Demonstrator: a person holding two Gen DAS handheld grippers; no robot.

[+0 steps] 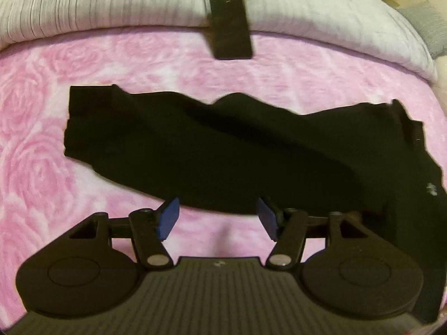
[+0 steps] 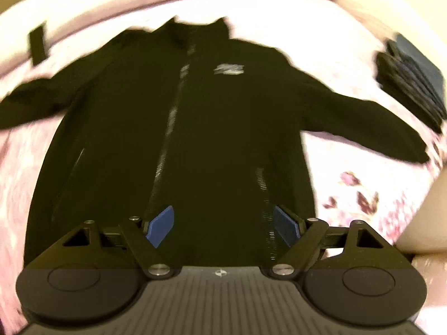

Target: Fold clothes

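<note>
A black zip-up jacket (image 2: 201,117) lies spread face up on a pink rose-patterned blanket (image 1: 33,128), sleeves out to both sides, a pale logo on its chest. In the left wrist view its left sleeve (image 1: 167,145) stretches across the frame. My left gripper (image 1: 218,217) hangs open just over the sleeve's near edge, nothing between its blue pads (image 1: 169,217). My right gripper (image 2: 223,226) stands wide open above the jacket's lower front, beside the zipper; its pads (image 2: 160,224) are apart with only flat cloth below them.
A black phone (image 1: 227,19) rests on the edge of a light striped pillow (image 1: 83,5) at the far side of the bed. A stack of dark folded clothes (image 2: 413,81) sits at the right. The bed's edge shows at the lower right.
</note>
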